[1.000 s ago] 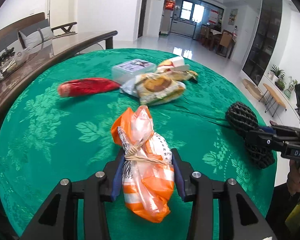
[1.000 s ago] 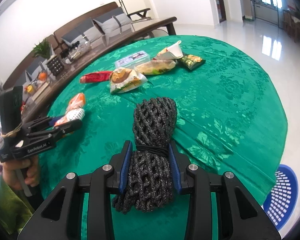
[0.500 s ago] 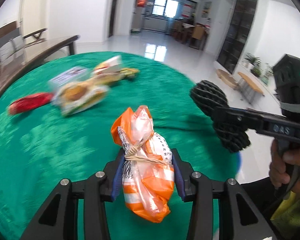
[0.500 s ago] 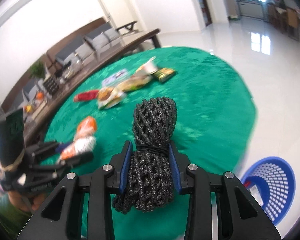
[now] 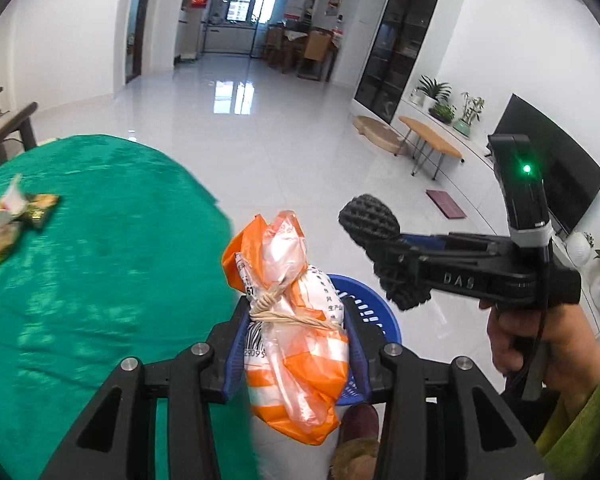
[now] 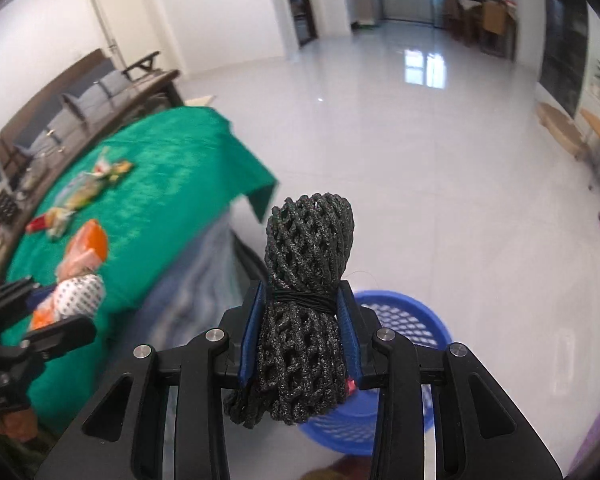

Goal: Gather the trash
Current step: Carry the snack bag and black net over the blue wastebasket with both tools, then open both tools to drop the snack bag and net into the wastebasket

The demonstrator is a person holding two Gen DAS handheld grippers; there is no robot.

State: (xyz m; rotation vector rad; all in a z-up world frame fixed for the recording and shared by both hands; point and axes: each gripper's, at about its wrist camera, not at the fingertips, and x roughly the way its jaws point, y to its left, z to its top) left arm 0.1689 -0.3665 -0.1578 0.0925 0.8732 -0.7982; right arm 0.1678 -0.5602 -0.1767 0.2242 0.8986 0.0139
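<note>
L gripper (image 5: 296, 344) clamps orange bag (image 5: 296, 336); R gripper (image 6: 300, 336) clamps black net (image 6: 304, 320), both above blue basket (image 6: 416, 320) beside green table (image 5: 100, 260).

both views are brightly lit by daylight from the far windows (image 5: 256, 2), which is mirrored as white glare on the glossy floor (image 5: 236, 96). strong fisheye bending is seen at the edges, and the corners are cut off by dark vignetting. the green worktop (image 6: 168, 168) and the wrappers (image 6: 84, 192) on it are smeared by motion blur in the right wrist view and softened in the left wrist view. the black net bundle (image 6: 308, 320) and the orange bag (image 5: 296, 336) are rendered sharp. shadows are soft and faint.
</note>
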